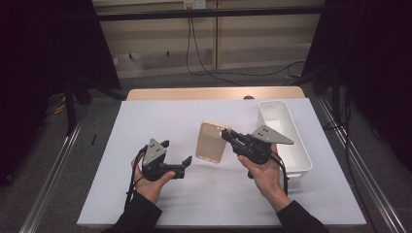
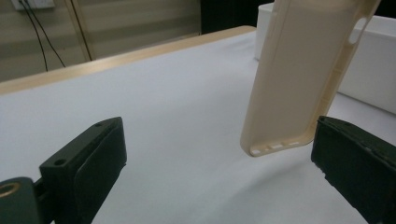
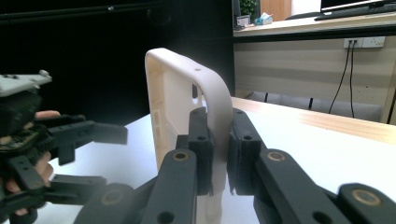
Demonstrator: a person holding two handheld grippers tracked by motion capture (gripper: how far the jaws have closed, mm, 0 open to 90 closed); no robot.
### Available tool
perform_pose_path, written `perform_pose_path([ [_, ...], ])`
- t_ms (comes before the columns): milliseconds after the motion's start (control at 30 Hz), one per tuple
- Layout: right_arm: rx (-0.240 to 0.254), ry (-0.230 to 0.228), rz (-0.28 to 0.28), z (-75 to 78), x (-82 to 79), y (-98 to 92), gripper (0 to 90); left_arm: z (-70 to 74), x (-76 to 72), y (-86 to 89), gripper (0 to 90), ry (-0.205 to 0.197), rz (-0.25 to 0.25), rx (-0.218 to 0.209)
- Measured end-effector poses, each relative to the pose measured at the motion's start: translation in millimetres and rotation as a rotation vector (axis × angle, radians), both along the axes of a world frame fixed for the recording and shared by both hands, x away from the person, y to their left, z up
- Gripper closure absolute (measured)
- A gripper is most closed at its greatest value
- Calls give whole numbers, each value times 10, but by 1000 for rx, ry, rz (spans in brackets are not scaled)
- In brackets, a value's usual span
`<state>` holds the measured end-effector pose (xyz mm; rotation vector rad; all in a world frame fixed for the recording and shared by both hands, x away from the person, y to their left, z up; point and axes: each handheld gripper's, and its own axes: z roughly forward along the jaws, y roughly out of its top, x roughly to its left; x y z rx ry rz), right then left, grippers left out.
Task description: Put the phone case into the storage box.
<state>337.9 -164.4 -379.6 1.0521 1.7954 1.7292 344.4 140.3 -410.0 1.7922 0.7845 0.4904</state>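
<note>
Phone case point(image 1: 210, 141), beige and empty, hangs above the middle of the counter point(image 1: 145, 145), long axis running toward you and away, its camera-hole end at the far side. Your right hand-held gripper point(image 1: 226, 134) clamps that far corner (pads pressed on the rim), likely so the rest stays free. Your left hand-held gripper point(image 1: 176, 153) stands wide open just off the near end, holding nothing. A white bin point(image 1: 296, 162) sits at the counter's right edge.
</note>
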Motion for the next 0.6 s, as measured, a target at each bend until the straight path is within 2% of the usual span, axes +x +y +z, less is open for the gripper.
perform_pose_path([
  [67,-2,-3,-3,-7,0,-24,814,11,-11,13,30,1,-12,-20],
  [233,-3,-8,-8,-2,-12,-87,814,8,-36,35,28,3,-12,-16],
  [467,-1,-15,-29,27,-52,-255,814,-20,-72,114,28,-28,16,-29],
  [500,2,-17,-35,40,-59,-288,814,-25,-77,127,28,-34,17,-33],
  [533,4,-17,-39,48,-64,-307,814,-36,-88,148,28,-58,26,-35],
  [600,4,-21,-46,67,-80,-366,814,-43,-106,179,29,-64,36,-45],
])
